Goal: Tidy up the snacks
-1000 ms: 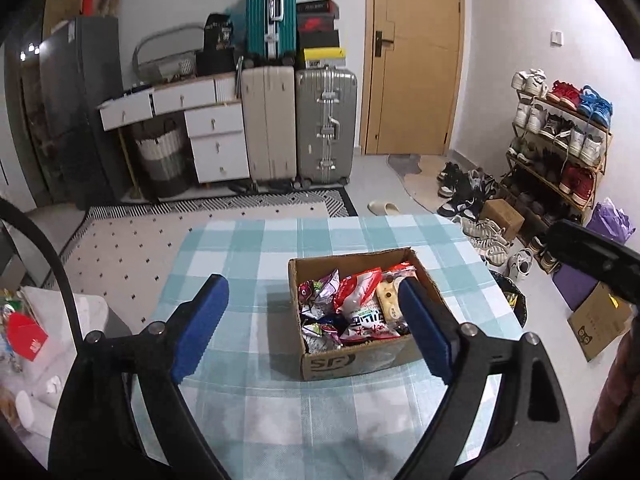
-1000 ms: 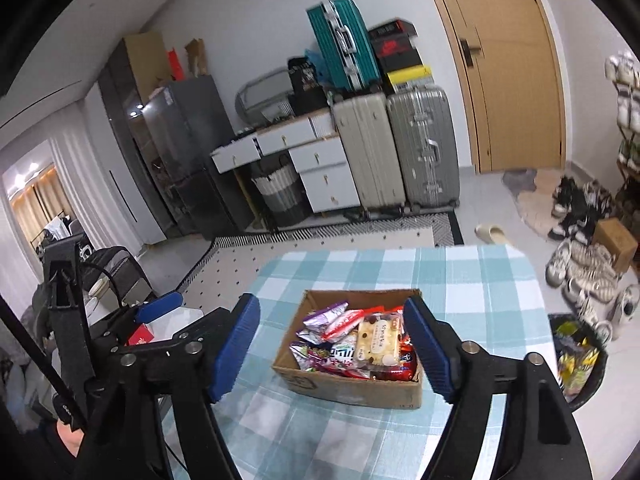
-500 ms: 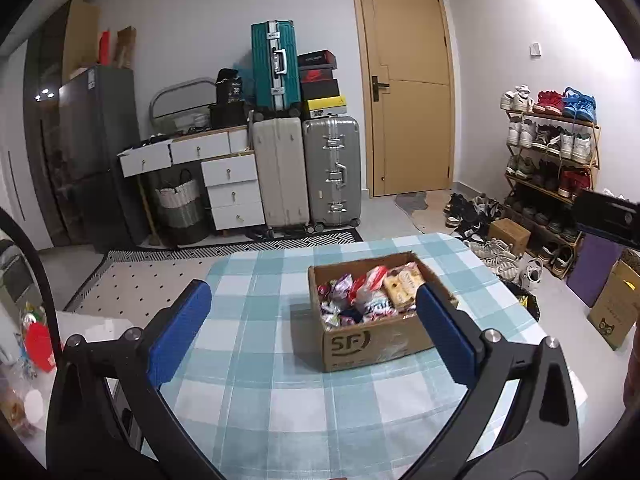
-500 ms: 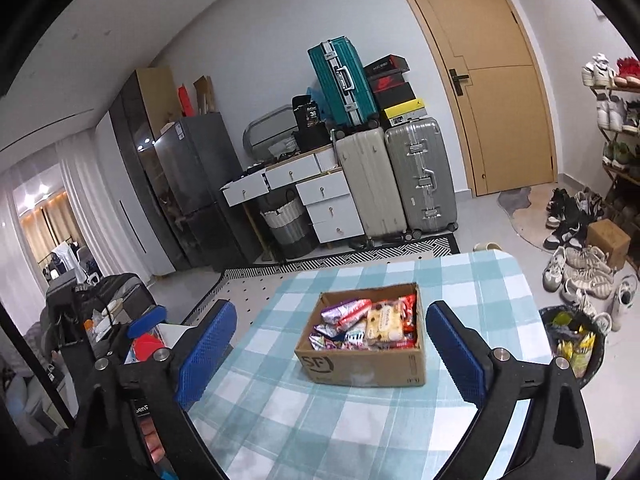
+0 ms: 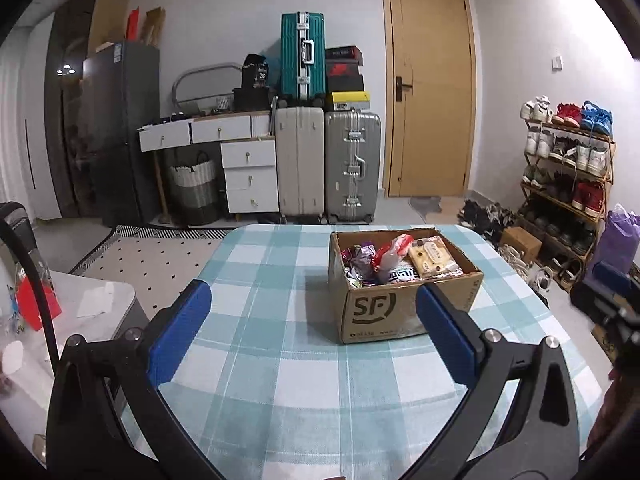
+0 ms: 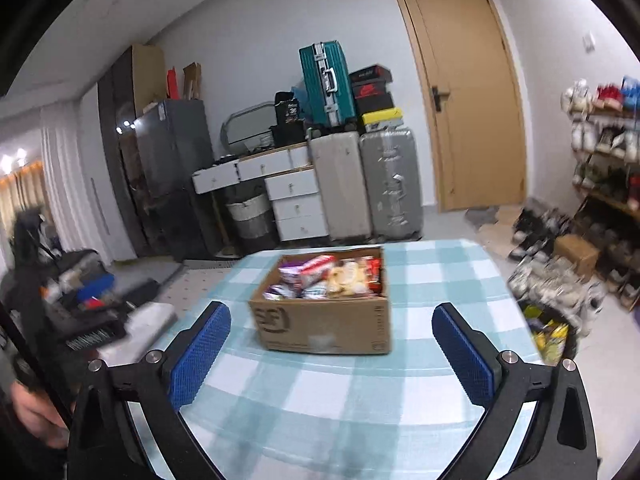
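Note:
A brown cardboard box marked SF stands on the table with the teal-and-white checked cloth. It is heaped with snack packets in red, purple and beige wrappers. My left gripper hovers over the cloth in front of the box, open, with nothing between its blue pads. In the right wrist view the box and its snacks sit straight ahead. My right gripper is short of the box, its jaws opening wide and holding nothing.
Suitcases, white drawers and a wooden door line the far wall. A shoe rack stands to the right and a low white side table to the left. A waste bin sits by the table's right edge.
Both grippers' jaws have spread wider. Both views have sunk and pulled back from the box, which now shows its front face rather than its top.

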`<state>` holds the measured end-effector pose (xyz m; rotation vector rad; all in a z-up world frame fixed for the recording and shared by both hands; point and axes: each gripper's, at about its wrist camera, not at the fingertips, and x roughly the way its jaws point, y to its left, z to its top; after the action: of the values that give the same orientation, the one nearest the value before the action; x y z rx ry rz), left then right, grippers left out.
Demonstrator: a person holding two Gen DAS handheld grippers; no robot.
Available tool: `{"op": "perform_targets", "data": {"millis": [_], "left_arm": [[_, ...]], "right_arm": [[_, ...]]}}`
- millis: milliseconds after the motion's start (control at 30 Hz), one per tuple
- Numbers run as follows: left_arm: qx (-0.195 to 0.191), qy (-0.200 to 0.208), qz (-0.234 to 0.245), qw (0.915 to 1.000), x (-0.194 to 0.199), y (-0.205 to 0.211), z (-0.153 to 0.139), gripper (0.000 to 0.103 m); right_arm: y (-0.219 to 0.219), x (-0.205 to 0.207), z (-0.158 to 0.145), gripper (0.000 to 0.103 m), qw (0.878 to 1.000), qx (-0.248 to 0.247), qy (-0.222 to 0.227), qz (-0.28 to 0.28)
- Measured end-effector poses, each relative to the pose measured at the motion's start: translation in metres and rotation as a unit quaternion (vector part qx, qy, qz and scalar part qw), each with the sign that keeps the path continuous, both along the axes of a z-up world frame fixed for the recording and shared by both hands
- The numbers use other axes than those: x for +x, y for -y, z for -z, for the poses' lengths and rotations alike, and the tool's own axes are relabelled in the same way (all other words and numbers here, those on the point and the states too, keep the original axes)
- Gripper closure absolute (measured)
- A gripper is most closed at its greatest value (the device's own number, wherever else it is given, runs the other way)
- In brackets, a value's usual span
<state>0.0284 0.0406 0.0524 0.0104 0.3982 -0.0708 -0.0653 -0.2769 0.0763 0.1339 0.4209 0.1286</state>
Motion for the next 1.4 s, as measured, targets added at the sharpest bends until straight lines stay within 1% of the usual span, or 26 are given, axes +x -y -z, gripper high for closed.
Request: {"op": "perform_targets", "data": {"millis": [33,133,167,233,267,333,367,400,433,500,633,733,867,1067,1167,1300,1400], "left_arm": [[-0.001,0.006,-0.001,1.0000,0.001,-0.001,0.005,0.001],[0.003,0.024,-0.005,0.9997,0.003,0.001,0.023,0.001],[0.004,0.026,-0.005,0.9996,0.005,0.002,0.029,0.001],[-0.008,0.032,-0.006,0.9994,0.007,-0.001,0.043,0.001],[-0.013,0.031,-0.007,0.9994,0.007,-0.001,0.050,0.001],[-0.017,0.006,0.000,0.9998,0.015,-0.001,0.064,0.001],[-0.008,-0.007,0.003,0.9999,0.019,0.001,0.071,0.001],[-0.002,-0.009,0.004,0.9999,0.021,0.002,0.075,0.001],[0.004,-0.007,0.004,1.0000,0.022,0.004,0.078,0.001],[0.012,-0.004,0.002,0.9999,0.022,0.005,0.082,0.001],[0.011,-0.004,-0.001,0.9999,0.023,0.006,0.086,0.001],[0.010,0.001,-0.010,0.9999,0.022,0.005,0.086,0.001],[0.029,0.008,-0.025,0.9992,0.016,0.008,0.085,0.001],[0.045,0.015,-0.017,0.9987,0.014,0.018,0.086,0.001],[0.048,0.020,-0.016,0.9985,0.010,0.021,0.085,0.001],[0.050,0.021,-0.014,0.9984,0.006,0.022,0.085,0.001],[0.044,0.017,-0.012,0.9988,0.005,0.021,0.085,0.001]], "right_arm": [[-0.002,0.001,0.010,0.001,1.000,-0.011,0.006,0.001],[-0.008,0.008,0.032,0.001,1.000,-0.022,0.015,-0.015],[-0.008,0.008,0.038,0.001,0.999,-0.021,0.019,-0.017],[-0.009,0.006,0.052,0.000,0.999,-0.013,0.027,-0.019],[-0.009,0.004,0.062,0.000,0.999,-0.008,0.033,-0.016],[-0.009,0.001,0.076,0.001,1.000,-0.004,0.027,-0.014],[-0.010,0.002,0.077,0.001,1.000,-0.005,0.021,-0.020],[-0.012,0.001,0.077,0.001,0.999,-0.009,0.024,-0.026],[-0.013,-0.003,0.077,0.001,0.999,-0.023,0.042,-0.026],[-0.013,-0.004,0.076,0.001,0.998,-0.040,0.051,-0.025],[-0.008,-0.006,0.075,0.001,0.998,-0.022,0.059,-0.030],[-0.008,-0.008,0.077,0.001,0.997,-0.025,0.060,-0.029],[-0.003,-0.011,0.074,0.001,0.997,-0.023,0.063,-0.023],[0.000,-0.009,0.073,0.000,0.998,-0.004,0.054,-0.023],[0.001,-0.009,0.075,0.000,0.998,0.008,0.053,-0.036],[-0.003,-0.011,0.075,0.000,0.997,-0.002,0.064,-0.038],[-0.001,-0.010,0.075,0.000,0.997,0.003,0.061,-0.038]]}}
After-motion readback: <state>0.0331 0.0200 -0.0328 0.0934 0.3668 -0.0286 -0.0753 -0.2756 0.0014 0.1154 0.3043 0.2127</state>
